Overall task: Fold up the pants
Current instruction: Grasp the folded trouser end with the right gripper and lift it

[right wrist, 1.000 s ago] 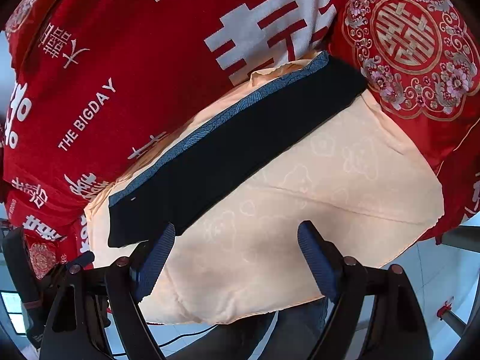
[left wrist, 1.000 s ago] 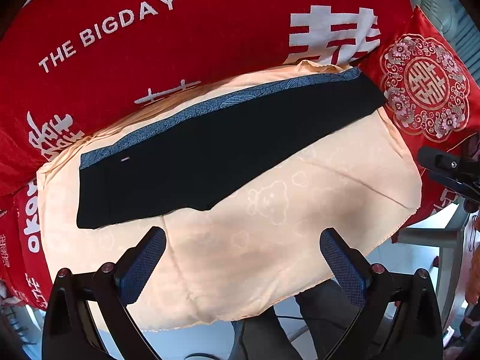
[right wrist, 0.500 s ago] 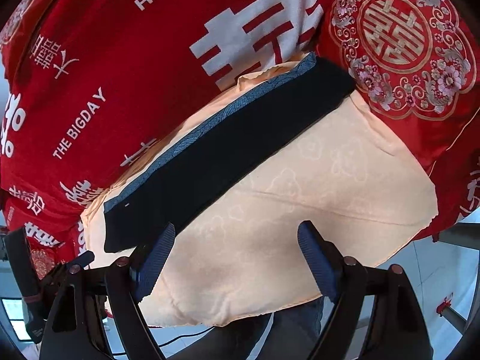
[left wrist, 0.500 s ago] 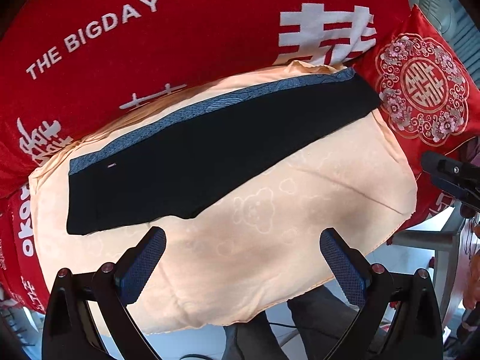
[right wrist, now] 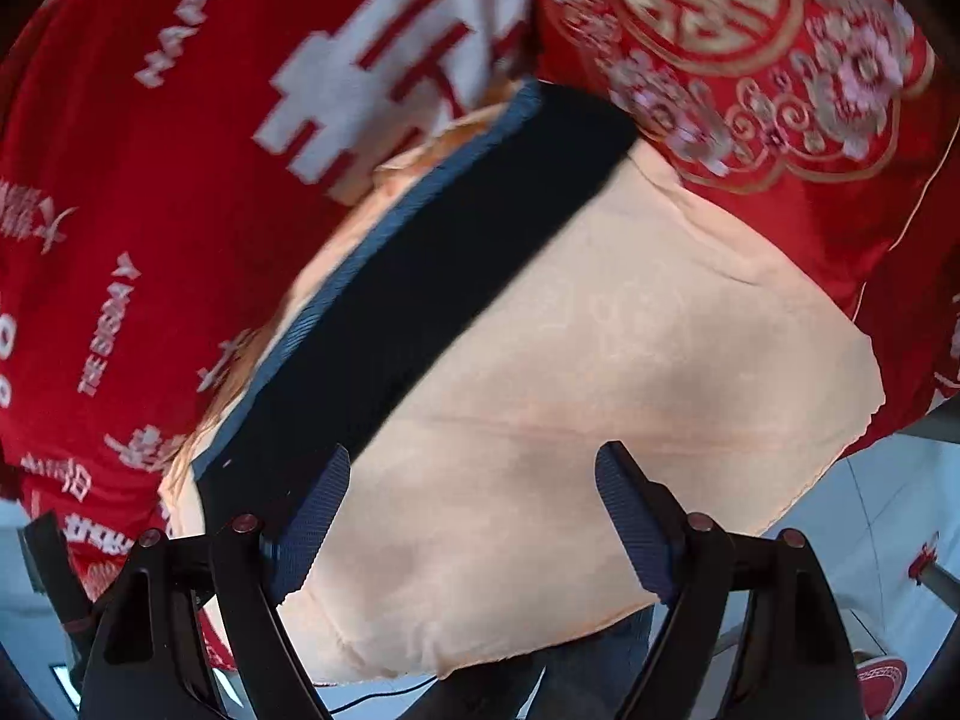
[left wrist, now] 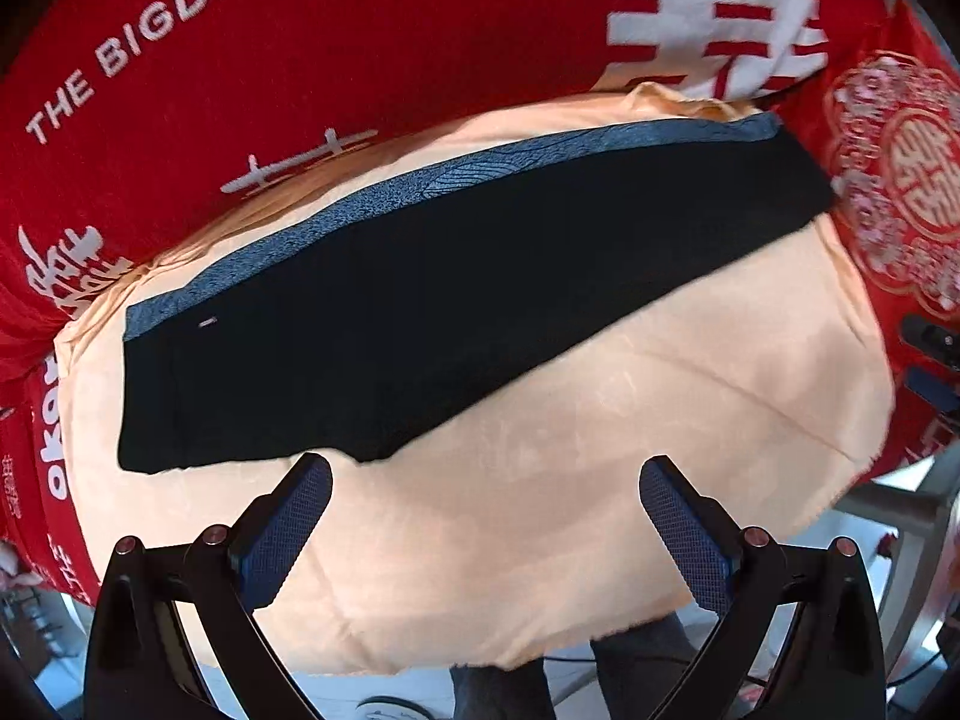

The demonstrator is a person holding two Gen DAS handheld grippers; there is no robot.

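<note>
Left gripper point(left wrist: 485, 516): we hold it spread wide and empty, ready for the near hem.
Right gripper point(right wrist: 471, 504): likewise agape, gripping nothing.
Pants point(left wrist: 456, 300): black, laid flat toward 12 o'clock on the peach cloth point(left wrist: 600, 480) for folding.
Right view: only it shows the cushion point(right wrist: 750, 60) medallion whole, at 1 o'clock.

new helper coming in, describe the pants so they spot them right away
On the red bedding lies a peach cloth. The pants stretch flat across its far half: the only black item, long and narrow, with a grey-blue patterned stripe along the far edge.
</note>
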